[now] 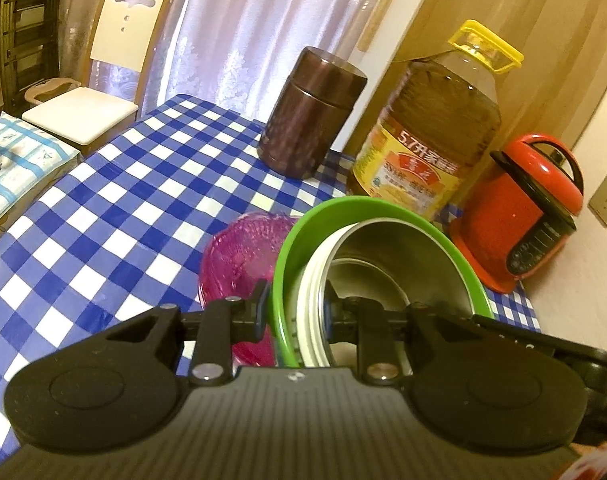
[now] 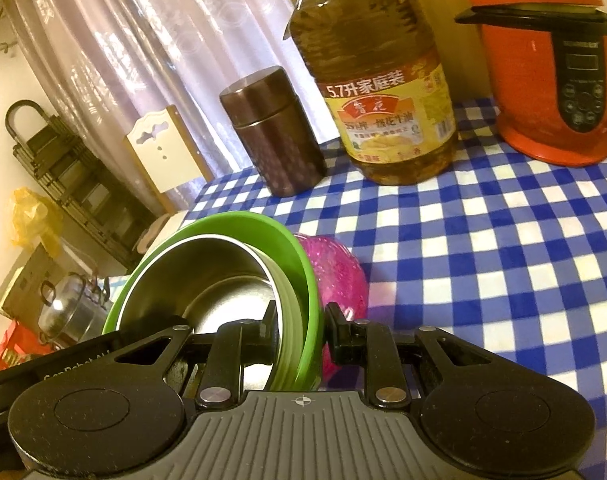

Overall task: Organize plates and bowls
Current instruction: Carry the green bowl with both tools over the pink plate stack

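Observation:
A green bowl (image 1: 287, 248) holds a steel bowl (image 1: 387, 256) nested inside it. My left gripper (image 1: 295, 312) is shut on the left rim of this stack, one finger outside the green wall and one inside the steel bowl. My right gripper (image 2: 301, 328) is shut on the opposite rim of the green bowl (image 2: 303, 264), with the steel bowl (image 2: 207, 276) inside. A pink translucent bowl (image 1: 235, 256) lies under the stack on the checked tablecloth; it also shows in the right wrist view (image 2: 339, 272). The stack is tilted; whether it touches the pink bowl is unclear.
On the blue-white checked table (image 2: 483, 260) stand a brown canister (image 1: 311, 112), a large oil bottle (image 1: 431, 128) and a red electric cooker (image 1: 519, 212) along the back. A white chair (image 1: 115, 64) stands beyond the table. A glass-lidded pot (image 2: 71, 312) sits off the left side.

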A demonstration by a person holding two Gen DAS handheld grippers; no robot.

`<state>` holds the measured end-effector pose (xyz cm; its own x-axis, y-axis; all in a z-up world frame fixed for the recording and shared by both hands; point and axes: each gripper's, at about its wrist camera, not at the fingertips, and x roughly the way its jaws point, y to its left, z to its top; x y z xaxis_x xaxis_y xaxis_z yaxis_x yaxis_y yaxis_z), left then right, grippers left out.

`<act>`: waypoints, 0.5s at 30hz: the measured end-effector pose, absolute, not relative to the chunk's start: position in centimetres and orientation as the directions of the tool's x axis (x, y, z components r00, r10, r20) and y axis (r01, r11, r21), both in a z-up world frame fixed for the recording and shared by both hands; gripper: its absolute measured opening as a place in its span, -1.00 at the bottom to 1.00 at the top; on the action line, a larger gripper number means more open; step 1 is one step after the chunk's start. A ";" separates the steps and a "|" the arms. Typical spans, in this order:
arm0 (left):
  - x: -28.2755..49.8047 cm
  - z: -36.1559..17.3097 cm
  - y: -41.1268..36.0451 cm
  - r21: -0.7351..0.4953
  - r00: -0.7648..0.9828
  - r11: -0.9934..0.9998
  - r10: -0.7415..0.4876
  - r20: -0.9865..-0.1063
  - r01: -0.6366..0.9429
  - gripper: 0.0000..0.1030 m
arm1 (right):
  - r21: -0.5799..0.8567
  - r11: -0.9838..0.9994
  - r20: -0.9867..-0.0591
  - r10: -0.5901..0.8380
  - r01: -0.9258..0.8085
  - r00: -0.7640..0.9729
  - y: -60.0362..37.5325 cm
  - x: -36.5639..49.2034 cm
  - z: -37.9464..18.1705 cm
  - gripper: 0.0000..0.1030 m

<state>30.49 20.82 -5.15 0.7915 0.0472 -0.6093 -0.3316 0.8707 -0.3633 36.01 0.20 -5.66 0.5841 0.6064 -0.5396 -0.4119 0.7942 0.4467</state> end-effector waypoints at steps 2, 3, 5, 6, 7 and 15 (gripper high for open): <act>31.2 -5.4 21.2 -0.365 0.789 0.867 0.051 -0.613 -0.339 -0.57 | 0.449 0.794 -0.543 0.607 -0.411 0.580 0.6 36.6 -5.7 -0.55; 31.5 -5.5 21.4 -0.367 0.787 0.865 0.051 -0.615 -0.343 -0.57 | 0.448 0.794 -0.545 0.607 -0.411 0.578 0.9 36.9 -5.8 -0.55; 32.0 -5.7 21.9 -0.369 0.784 0.862 0.053 -0.619 -0.349 -0.57 | 0.446 0.795 -0.550 0.606 -0.412 0.575 1.3 37.5 -5.9 -0.55; 32.3 -5.8 22.0 -0.369 0.782 0.860 0.054 -0.621 -0.353 -0.57 | 0.446 0.795 -0.553 0.606 -0.412 0.572 1.5 37.9 -6.1 -0.55; 32.6 -6.0 22.2 -0.370 0.780 0.858 0.055 -0.623 -0.356 -0.57 | 0.445 0.795 -0.555 0.607 -0.413 0.569 1.7 38.3 -6.1 -0.55; 34.9 -6.8 22.9 -0.359 0.770 0.859 0.060 -0.635 -0.364 -0.57 | 0.460 0.789 -0.564 0.614 -0.407 0.552 2.7 41.2 -7.1 -0.55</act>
<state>34.92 22.89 -6.77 0.7698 0.0605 -0.6354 -0.3642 0.8592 -0.3594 41.16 2.74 -7.06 0.5517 0.6140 -0.5645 -0.4074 0.7889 0.4600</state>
